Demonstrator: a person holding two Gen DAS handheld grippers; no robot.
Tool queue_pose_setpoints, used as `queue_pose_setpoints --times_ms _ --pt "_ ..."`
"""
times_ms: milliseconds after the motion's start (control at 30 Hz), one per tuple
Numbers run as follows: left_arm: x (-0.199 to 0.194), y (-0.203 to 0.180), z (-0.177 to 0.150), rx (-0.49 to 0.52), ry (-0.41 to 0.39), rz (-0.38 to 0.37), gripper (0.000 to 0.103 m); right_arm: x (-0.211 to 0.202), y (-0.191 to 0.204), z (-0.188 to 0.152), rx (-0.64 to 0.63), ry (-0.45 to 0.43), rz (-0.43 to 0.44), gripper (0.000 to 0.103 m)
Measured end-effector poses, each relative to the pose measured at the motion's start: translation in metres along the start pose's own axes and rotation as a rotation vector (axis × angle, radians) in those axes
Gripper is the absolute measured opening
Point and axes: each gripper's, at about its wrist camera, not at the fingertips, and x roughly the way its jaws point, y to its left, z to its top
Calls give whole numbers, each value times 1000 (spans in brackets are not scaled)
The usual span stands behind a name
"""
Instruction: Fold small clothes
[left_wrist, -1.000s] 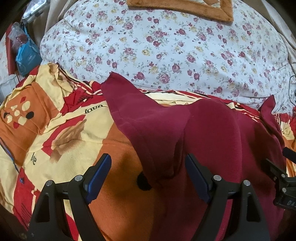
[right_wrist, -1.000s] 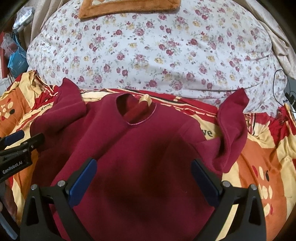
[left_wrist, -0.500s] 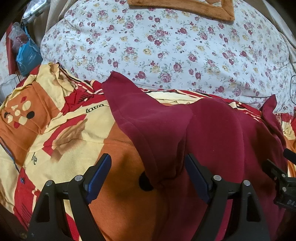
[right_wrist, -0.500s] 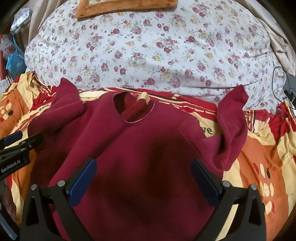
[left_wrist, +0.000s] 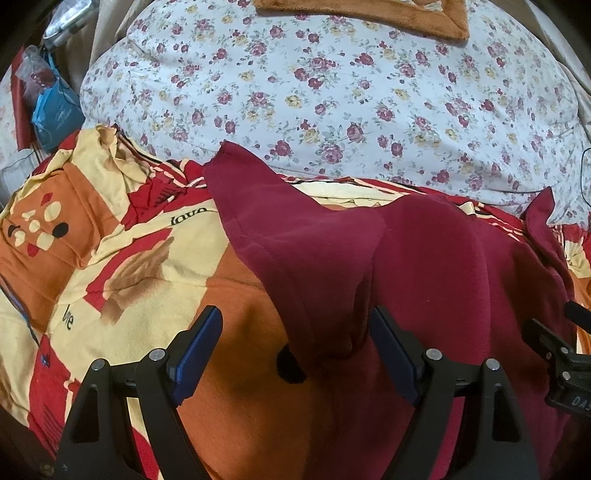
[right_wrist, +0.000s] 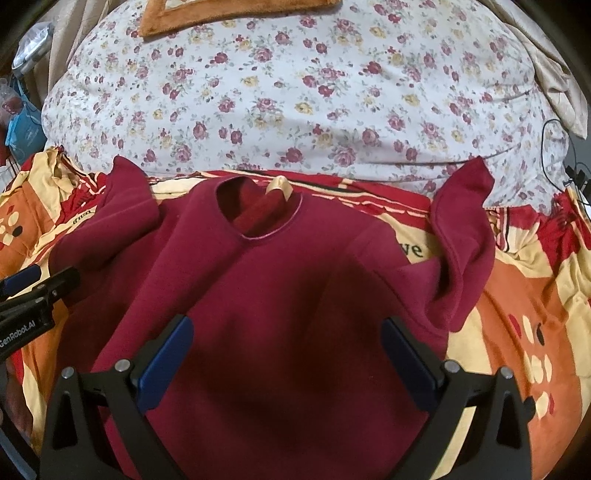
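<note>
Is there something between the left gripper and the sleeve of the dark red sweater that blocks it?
Nothing visible. The left gripper is open, and the sleeve of the sweater lies directly ahead between its fingers.

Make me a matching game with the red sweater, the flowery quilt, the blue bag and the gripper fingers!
Things:
1. maroon sweater
2. floral quilt
3. blue bag
4. right gripper fingers

Places or states:
A. bunched up behind the sweater
B. spread wide apart, holding nothing
C. lying front-up on the orange and yellow blanket
D. far off at the left edge

Pairs: 1-C, 2-A, 3-D, 4-B
</note>
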Motion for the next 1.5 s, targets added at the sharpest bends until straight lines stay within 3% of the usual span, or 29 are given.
queue_pose_setpoints --times_ms 933,1200,1300,1367,1500 --pt "20 22 13 -56 41 -13 75 8 9 6 -21 8 22 103" --pt "40 57 38 -129 75 -86 75 8 8 4 -24 15 44 103" --pt "46 73 46 -189 89 -178 70 9 8 3 -21 21 59 103" --pt "47 76 47 -186 100 -247 69 12 9 2 -27 31 62 103" --pt "43 84 53 -150 84 -272 68 13 12 -1 -50 29 63 103"
